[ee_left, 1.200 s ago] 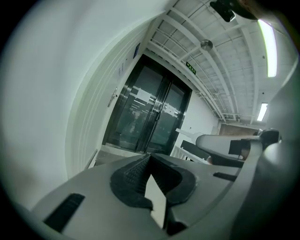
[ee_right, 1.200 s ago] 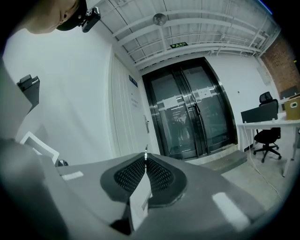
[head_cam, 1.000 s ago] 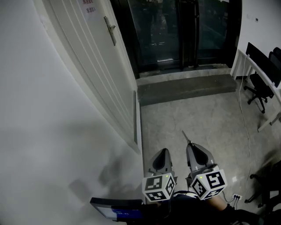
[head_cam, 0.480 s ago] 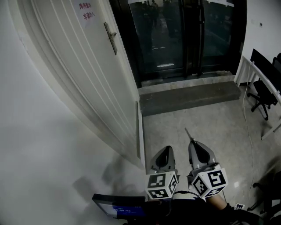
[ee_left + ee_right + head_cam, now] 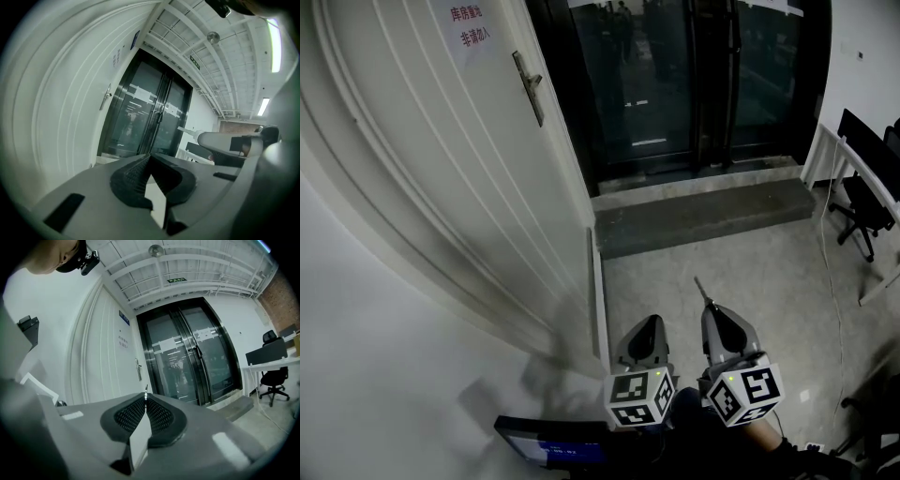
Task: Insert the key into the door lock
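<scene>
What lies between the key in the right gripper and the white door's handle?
Head view: only bare floor and the white door panel separate the key, clamped in the right gripper, from the door handle.

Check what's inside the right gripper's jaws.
A thin metal key, clamped in the shut jaws of the right gripper; only its tip pokes out. The rest is hidden between them.
</scene>
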Tool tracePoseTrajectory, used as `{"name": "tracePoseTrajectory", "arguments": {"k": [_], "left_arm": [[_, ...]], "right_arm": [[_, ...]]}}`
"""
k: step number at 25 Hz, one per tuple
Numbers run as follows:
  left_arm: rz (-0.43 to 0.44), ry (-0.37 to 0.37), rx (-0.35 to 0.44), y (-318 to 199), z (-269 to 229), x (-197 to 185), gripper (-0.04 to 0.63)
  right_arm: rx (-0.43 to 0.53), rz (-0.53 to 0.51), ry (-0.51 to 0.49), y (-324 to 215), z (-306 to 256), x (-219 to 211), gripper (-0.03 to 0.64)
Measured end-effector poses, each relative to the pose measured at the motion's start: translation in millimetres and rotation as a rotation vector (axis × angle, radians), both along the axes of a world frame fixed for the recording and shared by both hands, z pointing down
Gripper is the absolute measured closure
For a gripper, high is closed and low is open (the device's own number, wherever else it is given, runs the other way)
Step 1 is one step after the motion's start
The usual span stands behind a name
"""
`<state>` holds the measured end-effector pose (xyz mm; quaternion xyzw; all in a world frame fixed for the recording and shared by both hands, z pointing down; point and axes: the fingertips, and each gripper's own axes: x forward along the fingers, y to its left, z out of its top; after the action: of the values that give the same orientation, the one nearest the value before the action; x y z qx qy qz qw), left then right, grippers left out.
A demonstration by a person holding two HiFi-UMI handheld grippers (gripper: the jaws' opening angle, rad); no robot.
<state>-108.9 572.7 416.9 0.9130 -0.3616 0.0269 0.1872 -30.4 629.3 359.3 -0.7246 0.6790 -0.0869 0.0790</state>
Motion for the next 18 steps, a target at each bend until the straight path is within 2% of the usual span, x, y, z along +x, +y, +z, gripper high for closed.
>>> {"name": "tracePoseTrajectory", "arguments": {"k": [5,11,18], "left_arm": [[-0.005,0.001,-0.01,-35.2,5.7,31.1,0.595],[-0.059,0.006,0.027,-94.7,-16.8,70.3,0.595],[-0.102,0.001,-0.004,-138.7,-13.7,105.5,0.595]], "right_arm": [[-0.002,-0.028,0.003,-41.2,2.9,27.8,0.606],[0.03,-0.072,0.021,-99.5,-16.5,72.7,0.606],[0.009,-0.113,0.016,-141.9,-14.8,110.1,0.606]]}}
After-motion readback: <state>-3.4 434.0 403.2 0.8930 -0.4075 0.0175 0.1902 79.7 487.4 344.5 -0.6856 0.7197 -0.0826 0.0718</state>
